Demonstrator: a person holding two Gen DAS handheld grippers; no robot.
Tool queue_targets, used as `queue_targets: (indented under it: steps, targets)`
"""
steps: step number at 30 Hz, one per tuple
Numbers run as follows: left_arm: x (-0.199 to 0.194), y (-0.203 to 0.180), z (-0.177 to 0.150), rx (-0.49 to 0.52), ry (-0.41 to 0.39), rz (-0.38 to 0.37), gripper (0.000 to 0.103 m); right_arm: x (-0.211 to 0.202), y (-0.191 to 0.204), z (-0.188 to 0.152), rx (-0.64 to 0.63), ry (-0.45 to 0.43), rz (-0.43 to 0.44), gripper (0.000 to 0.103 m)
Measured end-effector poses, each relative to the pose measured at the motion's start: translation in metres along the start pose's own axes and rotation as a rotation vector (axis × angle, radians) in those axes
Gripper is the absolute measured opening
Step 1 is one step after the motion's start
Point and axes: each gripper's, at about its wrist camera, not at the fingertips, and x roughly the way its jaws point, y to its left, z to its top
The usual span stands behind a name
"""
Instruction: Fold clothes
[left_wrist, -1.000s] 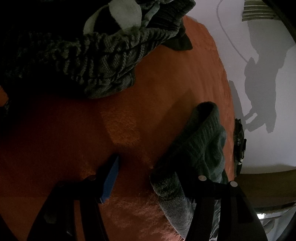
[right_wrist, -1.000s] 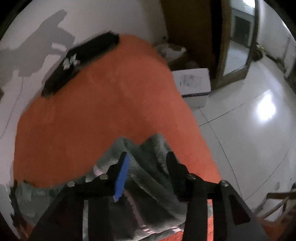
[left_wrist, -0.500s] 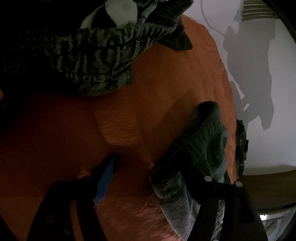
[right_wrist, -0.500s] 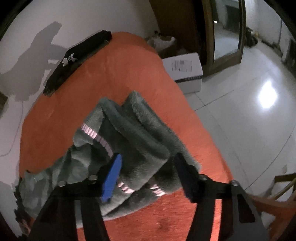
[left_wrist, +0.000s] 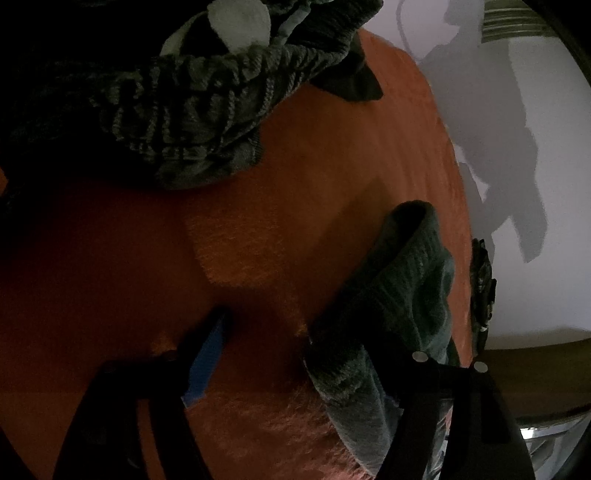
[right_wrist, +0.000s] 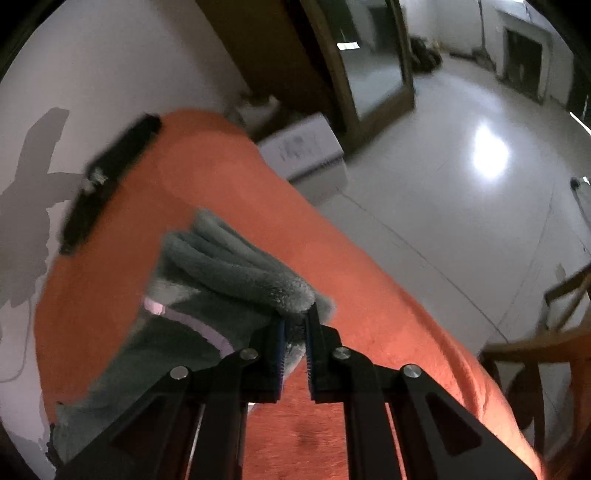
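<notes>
A fuzzy grey-green garment (right_wrist: 229, 266) with a pale pink stripe lies bunched on the orange blanket (right_wrist: 369, 288). My right gripper (right_wrist: 295, 325) is closing its jaws on the garment's near fold, and fabric is pinched between the pads. In the left wrist view the same garment (left_wrist: 399, 280) drapes over my right finger. My left gripper (left_wrist: 291, 332) rests low on the blanket (left_wrist: 258, 206) with its jaws opening. Mostly bare blanket lies between them, with the garment's edge at the right side.
A heap of dark knitted clothes (left_wrist: 184, 103) lies at the blanket's far side. A black folded item (right_wrist: 110, 181) sits by the white wall. A white box (right_wrist: 303, 151), a wood-framed mirror (right_wrist: 373, 62) and a wooden chair (right_wrist: 546, 332) stand on the tiled floor.
My right gripper came down over the garment and its jaws drew together onto the fold. My left gripper stayed put and its jaws spread a little wider.
</notes>
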Motion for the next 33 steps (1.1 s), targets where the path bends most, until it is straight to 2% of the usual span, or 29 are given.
queue_targets:
  steps: [2,4,5,6,7,11,12,13,16,19,21,22,26,29,31,33]
  targets:
    - [0.000,-0.001,0.000,0.003,0.001,0.000,0.075,0.009,0.001,-0.002,-0.017,0.048,-0.042,0.016]
    - [-0.001,0.000,0.001,0.004,0.002,-0.004,0.075,0.006,0.004,0.000,-0.038,0.071,-0.101,0.035]
    - [-0.002,0.000,0.001,0.005,0.003,-0.007,0.075,-0.004,0.007,0.003,-0.044,0.049,-0.146,0.049]
    - [-0.002,0.001,0.001,0.004,0.004,-0.009,0.075,-0.017,0.014,0.008,-0.054,0.004,-0.171,0.057]
    - [-0.002,0.002,0.001,0.002,0.004,-0.011,0.075,-0.031,0.021,0.013,-0.067,-0.046,-0.190,0.060]
    - [0.001,0.000,0.002,0.001,0.007,0.007,0.077,-0.038,0.080,0.039,-0.251,-0.087,-0.089,0.070]
    - [0.003,-0.003,0.003,0.005,0.012,0.018,0.078,-0.039,0.095,0.045,-0.299,-0.095,-0.061,0.069]
    - [0.004,-0.005,0.004,0.010,0.017,0.026,0.078,-0.027,0.114,0.049,-0.361,-0.067,-0.049,0.069]
    - [0.004,-0.008,0.005,0.015,0.024,0.038,0.078,0.028,0.163,0.054,-0.526,0.097,-0.058,0.069]
    - [0.003,-0.006,0.004,0.012,0.017,0.029,0.078,0.064,0.178,0.045,-0.572,0.195,-0.156,0.050]
    - [0.002,-0.005,0.003,0.013,0.013,0.026,0.078,0.078,0.181,0.042,-0.569,0.230,-0.191,0.011]
    - [0.002,-0.005,0.003,0.012,0.013,0.026,0.078,0.079,0.180,0.043,-0.546,0.228,-0.183,0.011]
    - [0.003,-0.005,0.003,0.011,0.016,0.027,0.078,0.041,0.165,0.054,-0.431,0.044,-0.094,0.009]
    - [0.005,-0.005,0.003,0.018,0.015,0.029,0.079,0.022,0.165,0.070,-0.401,-0.058,-0.087,0.009]
    - [0.005,-0.004,0.003,0.026,0.014,0.031,0.080,0.025,0.166,0.080,-0.406,-0.083,-0.114,0.009]
    - [0.003,-0.004,0.002,0.030,0.009,0.036,0.080,0.042,0.170,0.084,-0.417,-0.055,-0.149,0.009]
